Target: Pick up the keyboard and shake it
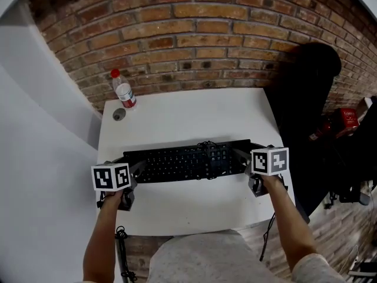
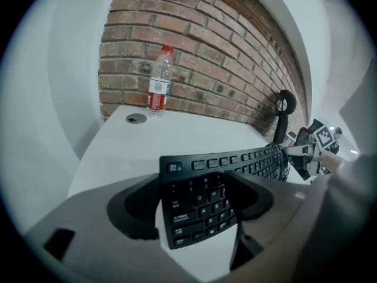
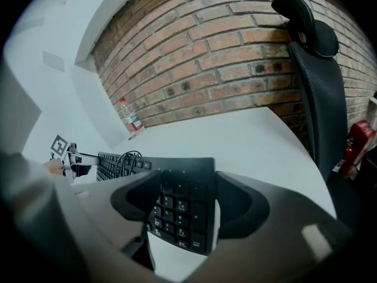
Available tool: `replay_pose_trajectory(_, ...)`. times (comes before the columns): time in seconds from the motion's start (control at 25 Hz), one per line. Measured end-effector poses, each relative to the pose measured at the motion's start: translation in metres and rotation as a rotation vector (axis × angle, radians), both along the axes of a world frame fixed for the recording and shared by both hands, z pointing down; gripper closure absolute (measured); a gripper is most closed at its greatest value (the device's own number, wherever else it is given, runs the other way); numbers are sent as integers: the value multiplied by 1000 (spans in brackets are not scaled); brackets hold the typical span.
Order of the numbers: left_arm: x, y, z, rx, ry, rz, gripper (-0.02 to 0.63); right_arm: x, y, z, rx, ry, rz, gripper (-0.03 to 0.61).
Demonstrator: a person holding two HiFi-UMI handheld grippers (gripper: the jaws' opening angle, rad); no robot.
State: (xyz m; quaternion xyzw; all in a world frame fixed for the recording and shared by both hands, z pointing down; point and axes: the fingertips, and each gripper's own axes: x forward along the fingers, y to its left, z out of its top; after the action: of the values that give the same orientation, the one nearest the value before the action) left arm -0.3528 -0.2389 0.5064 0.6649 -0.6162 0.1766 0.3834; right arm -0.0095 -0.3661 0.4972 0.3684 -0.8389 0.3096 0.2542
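A black keyboard [image 1: 182, 163] lies lengthwise across the white table [image 1: 188, 114], its cable coiled on top [image 1: 206, 147]. My left gripper [image 1: 134, 168] is at its left end. In the left gripper view the two pads sit against the front and back edges of that end [image 2: 200, 217], and the keyboard looks tilted. My right gripper [image 1: 242, 158] is at the number-pad end. In the right gripper view that end [image 3: 182, 211] sits between the pads, which touch both edges. I cannot tell whether the keyboard is off the table.
A water bottle [image 1: 123, 90] with a red cap stands at the table's back left, beside a round cable hole [image 1: 119, 114]. A black office chair [image 1: 306, 99] stands to the right of the table, with a red object [image 1: 347, 119] beyond it. A brick wall runs behind.
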Motion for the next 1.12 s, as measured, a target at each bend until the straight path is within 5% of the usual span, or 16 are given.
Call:
replay_pose_trajectory(0.68,-15,5,-30,215,-61,31,321,-5,27,-29,287,-64,12,281)
replay_pose_trajectory(1.12,-15,20,-35,247,-70,84,339,0,55,-32,356,-60,44,281)
